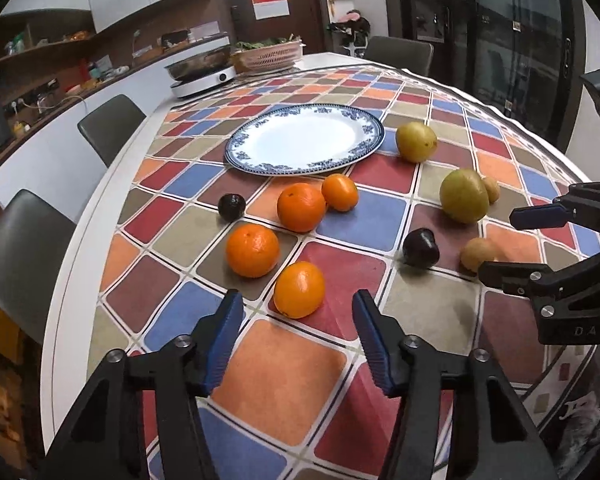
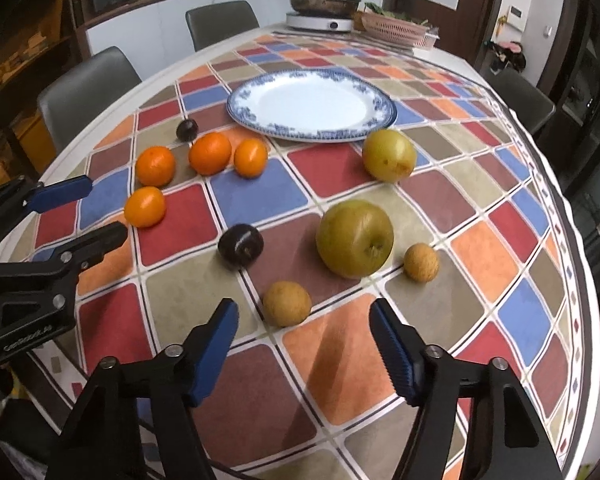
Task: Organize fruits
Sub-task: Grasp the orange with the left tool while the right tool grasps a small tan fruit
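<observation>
We hold the left gripper (image 1: 298,312) low over the checked tablecloth (image 1: 284,368), its blue pads parted with nothing between them; the nearest orange (image 1: 299,289) lies just beyond the tips, in line with the gap but not touched. Three more oranges sit farther on: one (image 1: 252,250) to the left, a larger one (image 1: 301,207) behind, and a small one (image 1: 340,192) touching that larger one. A dark plum (image 1: 232,207) rests left of this group, near the blue-and-white plate (image 1: 236,148), which has no fruit on it. We hold the right gripper (image 2: 302,316) over the near right part of the table, jaws likewise apart and gripping nothing; a small tan fruit (image 2: 287,303) lies just past the tips, between the lines of the two fingers. Beyond it a big green pear (image 2: 355,238) stands with a second small tan fruit (image 2: 421,262) just to its right, and another dark plum (image 2: 241,246) to its left. A second yellow-green pear (image 2: 389,155) sits close to the plate's front edge. At the far end of the table we see a pan on a white cooker (image 1: 202,80) and a pink basket (image 1: 274,56) of greens, with grey chairs (image 1: 108,124) along the left side.
</observation>
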Action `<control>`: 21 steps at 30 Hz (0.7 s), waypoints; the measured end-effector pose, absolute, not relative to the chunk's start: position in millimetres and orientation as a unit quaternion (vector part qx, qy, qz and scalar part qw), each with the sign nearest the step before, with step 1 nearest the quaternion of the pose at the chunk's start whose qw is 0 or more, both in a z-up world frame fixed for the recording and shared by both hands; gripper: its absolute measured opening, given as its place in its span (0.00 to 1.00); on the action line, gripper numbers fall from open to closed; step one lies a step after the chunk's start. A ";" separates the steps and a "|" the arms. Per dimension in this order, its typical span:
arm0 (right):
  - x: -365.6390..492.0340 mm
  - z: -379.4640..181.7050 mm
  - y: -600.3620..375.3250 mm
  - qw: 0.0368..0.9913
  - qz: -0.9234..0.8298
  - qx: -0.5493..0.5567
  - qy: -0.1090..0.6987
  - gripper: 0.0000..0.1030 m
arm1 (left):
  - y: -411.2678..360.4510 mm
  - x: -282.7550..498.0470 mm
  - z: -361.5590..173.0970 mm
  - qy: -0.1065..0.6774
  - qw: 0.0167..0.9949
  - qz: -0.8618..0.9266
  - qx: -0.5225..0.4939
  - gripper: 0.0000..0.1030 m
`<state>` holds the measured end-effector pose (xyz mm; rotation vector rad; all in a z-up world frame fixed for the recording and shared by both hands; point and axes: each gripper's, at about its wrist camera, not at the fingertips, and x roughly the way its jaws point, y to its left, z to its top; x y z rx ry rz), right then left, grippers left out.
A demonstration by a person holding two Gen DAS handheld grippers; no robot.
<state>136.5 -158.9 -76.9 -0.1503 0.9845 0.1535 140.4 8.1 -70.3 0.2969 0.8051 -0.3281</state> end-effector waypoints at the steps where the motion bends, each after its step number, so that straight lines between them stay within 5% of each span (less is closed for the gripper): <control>1: 137.0 -79.0 -158.4 0.874 0.075 -0.072 0.475 0.62 | 8.3 143.4 -72.6 0.391 0.895 -0.160 0.142 0.50; 21: 149.4 -93.1 -159.3 0.865 0.099 -0.061 0.488 0.36 | -0.3 176.5 -95.0 0.432 0.875 -0.171 0.136 0.35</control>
